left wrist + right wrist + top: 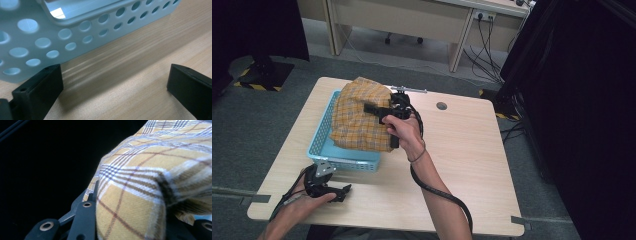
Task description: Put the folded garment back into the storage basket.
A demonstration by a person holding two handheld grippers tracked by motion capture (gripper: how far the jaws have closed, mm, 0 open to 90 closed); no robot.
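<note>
In the high view, one yellow plaid cloth (359, 117) sits bunched at centre-left of the frame, above and partly inside the single light-blue perforated basket (326, 150); the right gripper (377, 111) is clamped on the cloth's right flank, so by my judgement the cloth is either mid-way into the basket or mid-way out of it (the pictures alone do not settle the direction), and letting go is what remains; the left gripper (343, 191) rests on the wooden table (462, 160) at lower left, just in front of the basket, holding nothing. In the left gripper view, its two black jaws stand wide apart at the bottom corners with bare table between them; the basket wall (50, 42) fills the upper left, close to the left jaw, though whether they touch I cannot tell. In the right gripper view, the cloth (150, 182) swells across the right half, its fold pinched between the jaws at the bottom edge. Count: one cloth, one basket, two grippers.
</note>
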